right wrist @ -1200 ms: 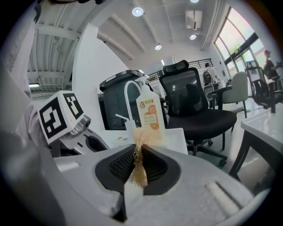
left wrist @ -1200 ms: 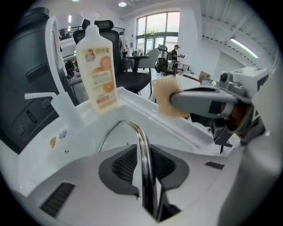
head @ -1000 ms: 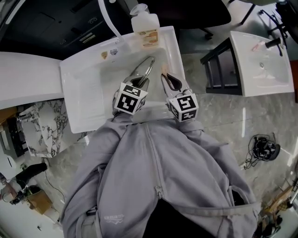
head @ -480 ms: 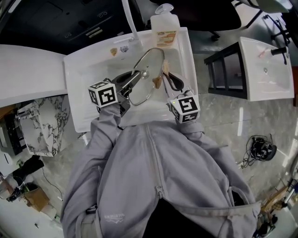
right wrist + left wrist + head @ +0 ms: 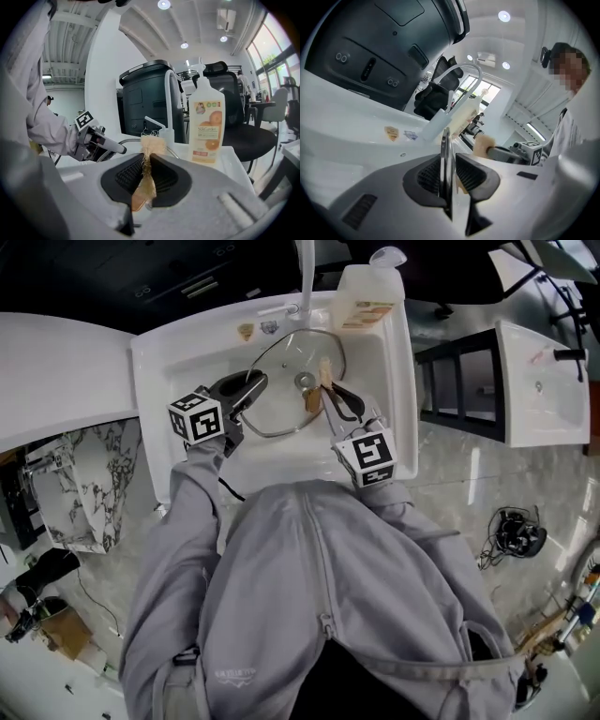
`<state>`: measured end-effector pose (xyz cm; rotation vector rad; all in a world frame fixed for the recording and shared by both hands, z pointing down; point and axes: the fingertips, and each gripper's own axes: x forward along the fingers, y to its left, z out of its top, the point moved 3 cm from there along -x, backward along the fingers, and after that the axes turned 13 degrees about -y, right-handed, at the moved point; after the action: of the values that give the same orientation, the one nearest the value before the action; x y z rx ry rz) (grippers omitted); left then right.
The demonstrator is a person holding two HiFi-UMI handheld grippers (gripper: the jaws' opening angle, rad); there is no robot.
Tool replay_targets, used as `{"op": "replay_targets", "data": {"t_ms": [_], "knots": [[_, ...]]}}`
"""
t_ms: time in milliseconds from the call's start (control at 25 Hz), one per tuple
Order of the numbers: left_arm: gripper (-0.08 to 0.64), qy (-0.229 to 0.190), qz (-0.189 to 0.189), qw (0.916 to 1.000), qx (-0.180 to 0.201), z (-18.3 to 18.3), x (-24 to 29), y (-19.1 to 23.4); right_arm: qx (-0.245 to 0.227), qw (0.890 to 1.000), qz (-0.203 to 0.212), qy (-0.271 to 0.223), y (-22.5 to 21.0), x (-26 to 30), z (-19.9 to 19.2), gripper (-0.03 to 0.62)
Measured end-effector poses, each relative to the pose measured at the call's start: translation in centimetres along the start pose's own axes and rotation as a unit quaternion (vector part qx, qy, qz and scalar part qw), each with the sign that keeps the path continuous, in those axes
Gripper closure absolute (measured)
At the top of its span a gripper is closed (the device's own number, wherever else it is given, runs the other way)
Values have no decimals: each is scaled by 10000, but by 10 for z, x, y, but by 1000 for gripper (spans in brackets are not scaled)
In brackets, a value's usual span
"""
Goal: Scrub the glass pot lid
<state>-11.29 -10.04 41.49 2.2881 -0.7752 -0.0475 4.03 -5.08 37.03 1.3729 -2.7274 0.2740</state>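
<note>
Step in hand: scrubbing, with tool and workpiece brought together. The round glass pot lid with a metal rim and centre knob (image 5: pixel 279 367) is inside the white sink basin (image 5: pixel 150 367), just near of the curved white tap (image 5: pixel 305 273) and left of the orange-labelled soap bottle (image 5: pixel 367 301). The left gripper (image 5: pixel 246 385) has the lid by its left rim; the jaws stand narrow and closed on that rim, seen edge-on between the pads, and have just eased slightly wider. The right gripper (image 5: pixel 328 395) has its jaws pinched shut on a tan fibrous scrubbing pad (image 5: pixel 314 397), whose free end sits just beside the knob; contact with the glass cannot be confirmed. The lid lies tilted, its knob side facing up. Being round it has no true long axis, though in the head view its oval runs from near left to far right. Judged next: press the pad onto the glass and stroke across it. The left grip should be firmed first, since it may slip.
</note>
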Motion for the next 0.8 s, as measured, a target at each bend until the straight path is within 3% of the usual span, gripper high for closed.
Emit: {"op": "replay_targets", "data": {"t_ms": [320, 640, 800], "knots": [[462, 132, -9, 9994, 317, -9, -4, 37, -278, 9990, 282, 209, 25, 32, -9, 557], [440, 229, -41, 9997, 65, -25, 6, 55, -395, 9978, 310, 422, 35, 43, -20, 557], [430, 174, -260, 9990, 324, -24, 8, 54, -465, 9971, 286, 537, 35, 45, -25, 557]]}}
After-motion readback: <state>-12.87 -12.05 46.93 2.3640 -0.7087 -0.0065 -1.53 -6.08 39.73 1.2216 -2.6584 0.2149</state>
